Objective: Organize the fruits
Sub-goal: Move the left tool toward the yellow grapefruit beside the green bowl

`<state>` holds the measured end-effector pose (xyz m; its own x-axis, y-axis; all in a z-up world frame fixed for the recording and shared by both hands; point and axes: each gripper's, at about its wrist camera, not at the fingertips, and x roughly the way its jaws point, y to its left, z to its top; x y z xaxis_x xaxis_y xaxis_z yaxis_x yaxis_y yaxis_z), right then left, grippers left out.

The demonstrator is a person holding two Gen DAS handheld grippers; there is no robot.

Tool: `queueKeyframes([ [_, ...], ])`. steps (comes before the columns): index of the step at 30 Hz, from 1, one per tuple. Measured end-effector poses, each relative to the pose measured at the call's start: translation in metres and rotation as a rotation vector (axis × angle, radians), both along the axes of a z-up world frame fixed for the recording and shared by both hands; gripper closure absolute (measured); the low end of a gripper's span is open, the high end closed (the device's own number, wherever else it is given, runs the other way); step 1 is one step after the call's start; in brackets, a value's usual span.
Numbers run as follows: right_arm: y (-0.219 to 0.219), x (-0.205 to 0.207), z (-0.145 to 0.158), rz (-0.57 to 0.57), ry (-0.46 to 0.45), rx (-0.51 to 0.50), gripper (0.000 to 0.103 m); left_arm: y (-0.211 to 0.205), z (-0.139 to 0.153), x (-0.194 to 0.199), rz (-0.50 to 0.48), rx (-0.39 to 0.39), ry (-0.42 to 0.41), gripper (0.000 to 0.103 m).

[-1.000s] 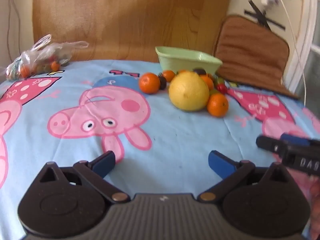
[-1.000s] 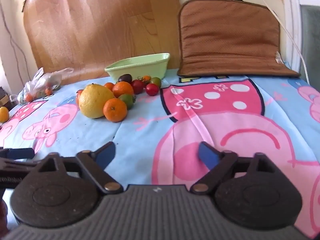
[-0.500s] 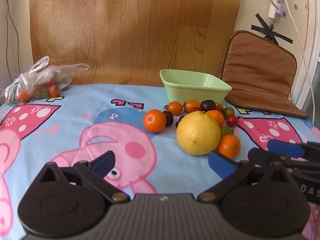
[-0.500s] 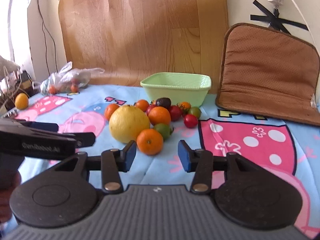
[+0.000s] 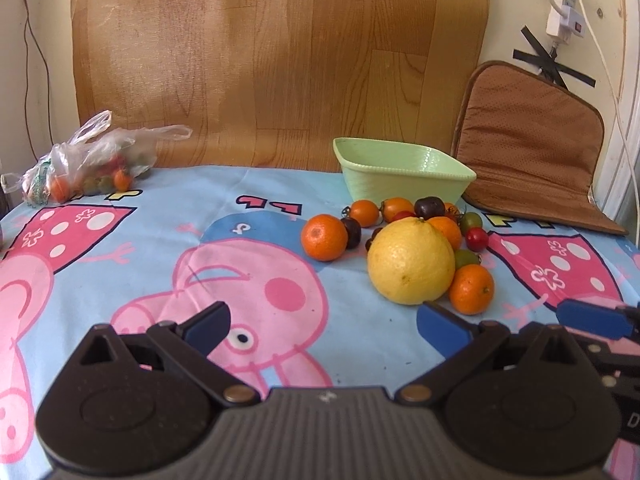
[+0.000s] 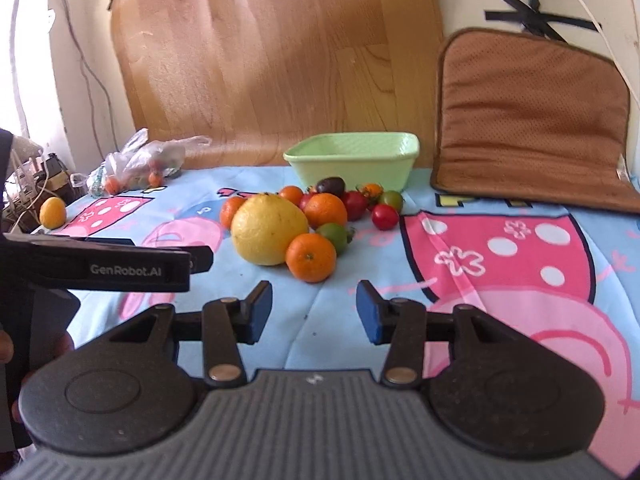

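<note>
A pile of fruit lies on the cartoon-pig tablecloth: a big yellow citrus [image 5: 411, 261] [image 6: 269, 229], several tangerines such as the near one [image 5: 471, 289] [image 6: 311, 257], and small red, green and dark tomatoes [image 6: 385, 216]. A pale green basket [image 5: 400, 174] [image 6: 354, 161] stands empty just behind the pile. My left gripper [image 5: 324, 326] is open and empty, short of the pile and to its left. My right gripper [image 6: 314, 312] is open, narrower, and empty, with the near tangerine just ahead of its fingers.
A plastic bag of fruit [image 5: 86, 166] [image 6: 138, 166] lies at the back left. A lone yellow fruit [image 6: 53, 212] sits at the far left edge. A brown cushion [image 5: 532, 148] [image 6: 532, 120] leans on the wall at back right. A wooden board [image 5: 280, 60] stands behind the table.
Both grippers have lifted and levelled toward the fruit pile. The right gripper's fingers have closed partway, from wide to a narrower gap. The fruit has not moved.
</note>
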<state>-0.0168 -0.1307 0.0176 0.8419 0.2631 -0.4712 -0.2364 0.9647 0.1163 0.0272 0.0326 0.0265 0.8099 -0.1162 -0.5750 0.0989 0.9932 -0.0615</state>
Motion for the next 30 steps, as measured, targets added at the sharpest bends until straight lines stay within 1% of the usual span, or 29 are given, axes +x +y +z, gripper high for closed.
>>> queueKeyframes([
  [4, 0.019, 0.018, 0.013, 0.1, -0.039, -0.075, 0.054, 0.018, 0.001, -0.007, 0.035, -0.052, -0.011, 0.001],
  [5, 0.024, 0.025, 0.013, 0.13, -0.047, -0.101, 0.053, 0.023, 0.0, -0.008, 0.064, -0.051, -0.01, 0.004],
  [6, 0.03, 0.033, 0.012, 0.146, -0.058, -0.132, 0.053, 0.029, -0.001, -0.01, 0.093, -0.056, -0.005, 0.004],
  [7, 0.036, 0.042, 0.01, 0.158, -0.068, -0.166, 0.052, 0.037, -0.004, -0.011, 0.101, -0.084, 0.005, 0.004],
  [9, 0.046, 0.062, 0.003, 0.154, -0.073, -0.229, 0.045, 0.052, -0.007, -0.016, 0.12, -0.127, 0.021, 0.004],
  [10, 0.048, 0.073, -0.001, 0.146, -0.062, -0.245, 0.042, 0.057, -0.008, -0.019, 0.132, -0.125, 0.016, 0.004],
  [11, 0.048, 0.081, -0.004, 0.148, -0.052, -0.226, 0.039, 0.061, -0.008, -0.023, 0.143, -0.118, 0.005, 0.004],
  [12, 0.046, 0.086, -0.005, 0.162, -0.039, -0.186, 0.038, 0.066, -0.009, -0.027, 0.151, -0.112, -0.003, 0.004],
  [13, 0.047, 0.091, -0.006, 0.188, -0.015, -0.159, 0.041, 0.069, -0.009, -0.029, 0.153, -0.112, -0.003, 0.004],
  [14, 0.05, 0.09, -0.005, 0.19, -0.009, -0.154, 0.044, 0.073, -0.01, -0.03, 0.151, -0.116, -0.002, 0.004],
  [16, 0.055, 0.081, -0.003, 0.178, 0.001, -0.168, 0.046, 0.078, -0.009, -0.031, 0.144, -0.133, -0.013, 0.004],
  [17, 0.055, 0.074, -0.002, 0.18, -0.005, -0.156, 0.053, 0.079, -0.008, -0.03, 0.138, -0.147, -0.019, 0.004],
  [19, 0.055, 0.058, 0.002, 0.209, -0.004, -0.125, 0.063, 0.082, -0.007, -0.027, 0.12, -0.19, -0.022, 0.003],
  [21, 0.054, 0.045, 0.0, 0.245, 0.022, -0.078, 0.063, 0.083, -0.006, -0.022, 0.093, -0.243, -0.019, 0.003],
  [22, 0.054, 0.041, -0.002, 0.248, 0.032, -0.073, 0.062, 0.081, -0.006, -0.02, 0.074, -0.266, -0.015, 0.003],
  [25, 0.057, 0.038, -0.006, 0.255, 0.034, -0.093, 0.061, 0.072, -0.004, -0.008, 0.021, -0.319, -0.008, 0.003],
  [28, 0.056, 0.041, -0.004, 0.24, 0.027, -0.107, 0.061, 0.058, 0.002, 0.003, -0.04, -0.34, -0.035, 0.003],
  [30, 0.054, 0.038, 0.002, 0.229, -0.007, -0.108, 0.061, 0.048, 0.005, 0.01, -0.076, -0.344, -0.045, 0.001],
])
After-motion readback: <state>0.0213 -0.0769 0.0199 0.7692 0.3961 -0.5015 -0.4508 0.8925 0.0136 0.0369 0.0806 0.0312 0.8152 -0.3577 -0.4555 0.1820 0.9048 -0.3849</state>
